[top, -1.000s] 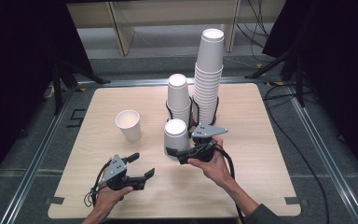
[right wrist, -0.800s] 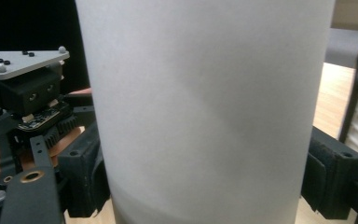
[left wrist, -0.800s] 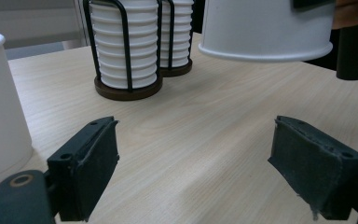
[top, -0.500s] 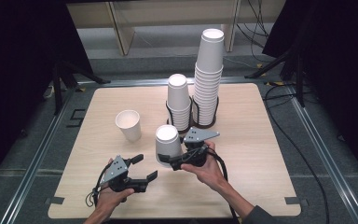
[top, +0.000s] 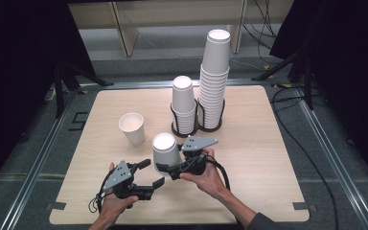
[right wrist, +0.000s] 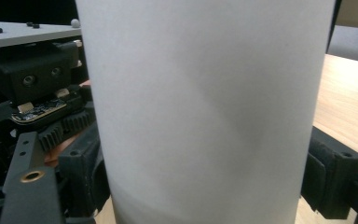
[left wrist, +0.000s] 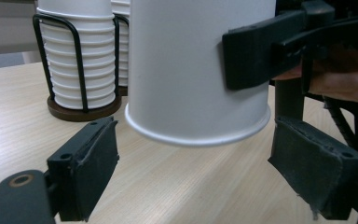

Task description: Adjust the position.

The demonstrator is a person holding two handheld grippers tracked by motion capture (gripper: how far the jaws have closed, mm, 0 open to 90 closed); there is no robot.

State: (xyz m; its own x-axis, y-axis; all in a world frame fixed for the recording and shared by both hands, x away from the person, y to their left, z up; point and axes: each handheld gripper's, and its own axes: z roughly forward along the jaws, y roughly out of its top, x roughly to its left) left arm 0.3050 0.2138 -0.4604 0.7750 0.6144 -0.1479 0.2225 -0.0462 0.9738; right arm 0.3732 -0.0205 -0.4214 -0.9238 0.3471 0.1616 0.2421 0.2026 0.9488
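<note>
Upright cup (top: 132, 128) stands alone at bench (top: 268, 158) left. Left tongs (top: 149, 173) sit near the front edge, jaws apart and empty, just beside the right tongs (top: 165, 168), which clamp an upside-down cup (top: 165, 152) by its wall, rim clear of the bench, in front of the racks. Behind, a short stack (top: 183, 104) and a tall stack (top: 214, 79) stand side by side in wire racks.

I see two black grippers: the left gripper (top: 148, 175) and right gripper (top: 168, 165) each carry a grey three-cornered plate and trail a black cable. Their jaws wear rough black pads with small screw holes. A dark sleeve (top: 263, 223) covers my right forearm.
</note>
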